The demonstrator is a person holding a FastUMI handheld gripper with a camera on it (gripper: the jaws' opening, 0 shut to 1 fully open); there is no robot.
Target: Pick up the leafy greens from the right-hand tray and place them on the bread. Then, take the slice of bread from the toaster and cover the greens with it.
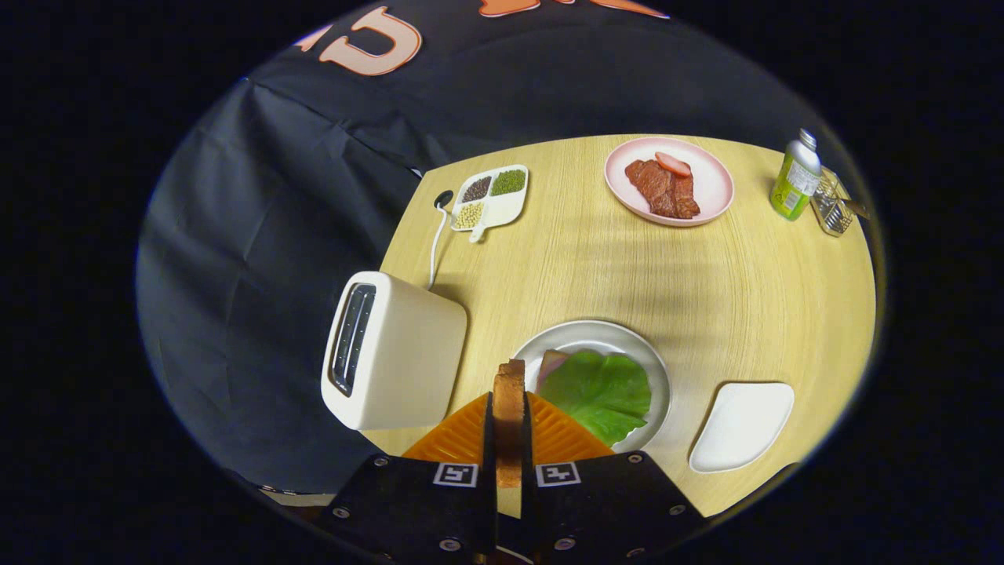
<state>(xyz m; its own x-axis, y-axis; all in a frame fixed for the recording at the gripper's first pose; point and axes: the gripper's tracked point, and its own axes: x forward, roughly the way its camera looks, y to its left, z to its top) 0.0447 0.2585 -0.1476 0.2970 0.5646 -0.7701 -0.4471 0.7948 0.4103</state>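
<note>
My gripper [508, 408] is shut on a slice of bread [509, 420], held on edge between both fingers, high above the table. Just ahead of the fingers and a little right lies a grey plate [596, 333] with the leafy greens [600, 391] spread flat on it; a pinkish edge of what lies beneath shows at the leaf's left side. The white toaster [392, 349] stands left of the plate near the table's left edge, its slot [353, 337] looking dark and empty.
A white tray [741, 428] lies bare, right of the plate. Farther off are a pink plate [710, 196] with meat slices, a divided dish [492, 202] of beans, a green bottle [794, 176] and a wire rack [833, 205]. The toaster's cord [435, 239] runs back.
</note>
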